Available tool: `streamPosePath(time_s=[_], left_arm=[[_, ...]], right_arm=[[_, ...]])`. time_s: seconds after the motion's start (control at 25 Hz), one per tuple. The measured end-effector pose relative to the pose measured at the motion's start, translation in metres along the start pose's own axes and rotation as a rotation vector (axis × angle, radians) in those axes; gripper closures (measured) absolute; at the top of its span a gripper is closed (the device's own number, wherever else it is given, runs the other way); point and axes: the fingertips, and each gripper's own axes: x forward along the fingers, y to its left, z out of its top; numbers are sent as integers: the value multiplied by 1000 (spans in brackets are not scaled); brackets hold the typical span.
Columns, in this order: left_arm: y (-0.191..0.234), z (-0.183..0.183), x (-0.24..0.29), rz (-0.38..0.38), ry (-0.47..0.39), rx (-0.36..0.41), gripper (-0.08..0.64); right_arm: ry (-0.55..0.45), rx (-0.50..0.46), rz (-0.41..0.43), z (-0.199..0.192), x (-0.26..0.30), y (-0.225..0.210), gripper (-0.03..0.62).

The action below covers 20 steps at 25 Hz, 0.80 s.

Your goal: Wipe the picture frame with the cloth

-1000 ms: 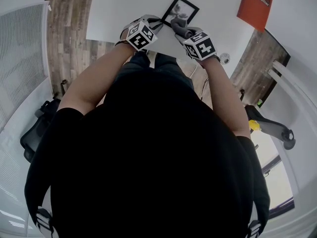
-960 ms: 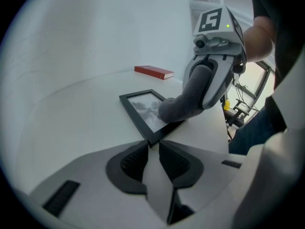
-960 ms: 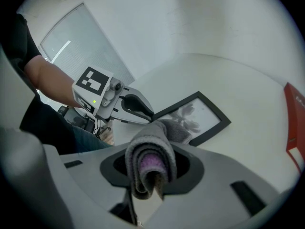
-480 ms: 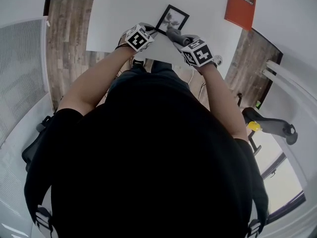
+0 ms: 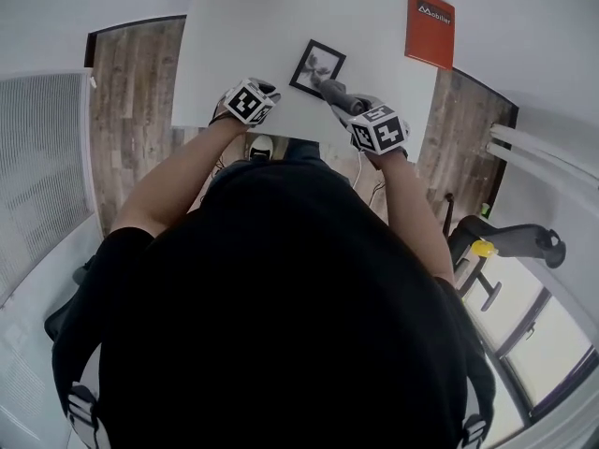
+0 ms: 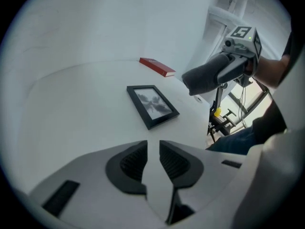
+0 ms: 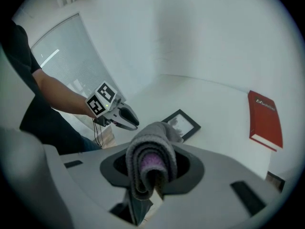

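Observation:
A small black picture frame (image 5: 316, 64) (image 6: 152, 105) (image 7: 181, 124) with a grey print lies flat on the white table (image 5: 243, 26). My right gripper (image 5: 354, 107) (image 7: 151, 163) is shut on a rolled grey cloth (image 5: 334, 90) (image 7: 150, 147) with a purple core. It is held in the air just right of the frame, and the cloth's tip reaches the frame's near right corner in the head view. My left gripper (image 5: 270, 92) (image 6: 152, 159) hovers left of the frame, apart from it. Its jaws are together with nothing in them.
A red book (image 5: 430, 28) (image 6: 157, 67) (image 7: 264, 119) lies on the table beyond the frame, to the right. The table's near edge runs under both grippers. Wooden floor, a white radiator grille (image 5: 42, 157) and a stand with a yellow part (image 5: 482, 248) surround the table.
Both grippers have drawn back from the frame. The left gripper, which was at the frame's left corner, now sits clear to its left. The cloth has slid towards the frame's right corner.

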Motion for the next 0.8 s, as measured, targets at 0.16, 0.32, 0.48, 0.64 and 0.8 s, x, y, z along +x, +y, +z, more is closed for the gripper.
streamPosePath(time_s=[0.16,0.32,0.48,0.64,0.8], left_arm=[[3,1,-39,0,-78,-27,479],[17,6,-80,15,-169,-74,479],[25,25,-125,59,-274,-61,479],[22,58,-169,81,-400,-34,479],[10,77,-194,68,-461,18,479]], right_arm=[[-73,36,-56,13,-23,2,475],[-150,63,-110,28,-45,1,476],[-219,82,-170,36,-70,2,474],[-289,102,-209,45,-93,6,476],[-342,127,-215,48,-103,18,476]])
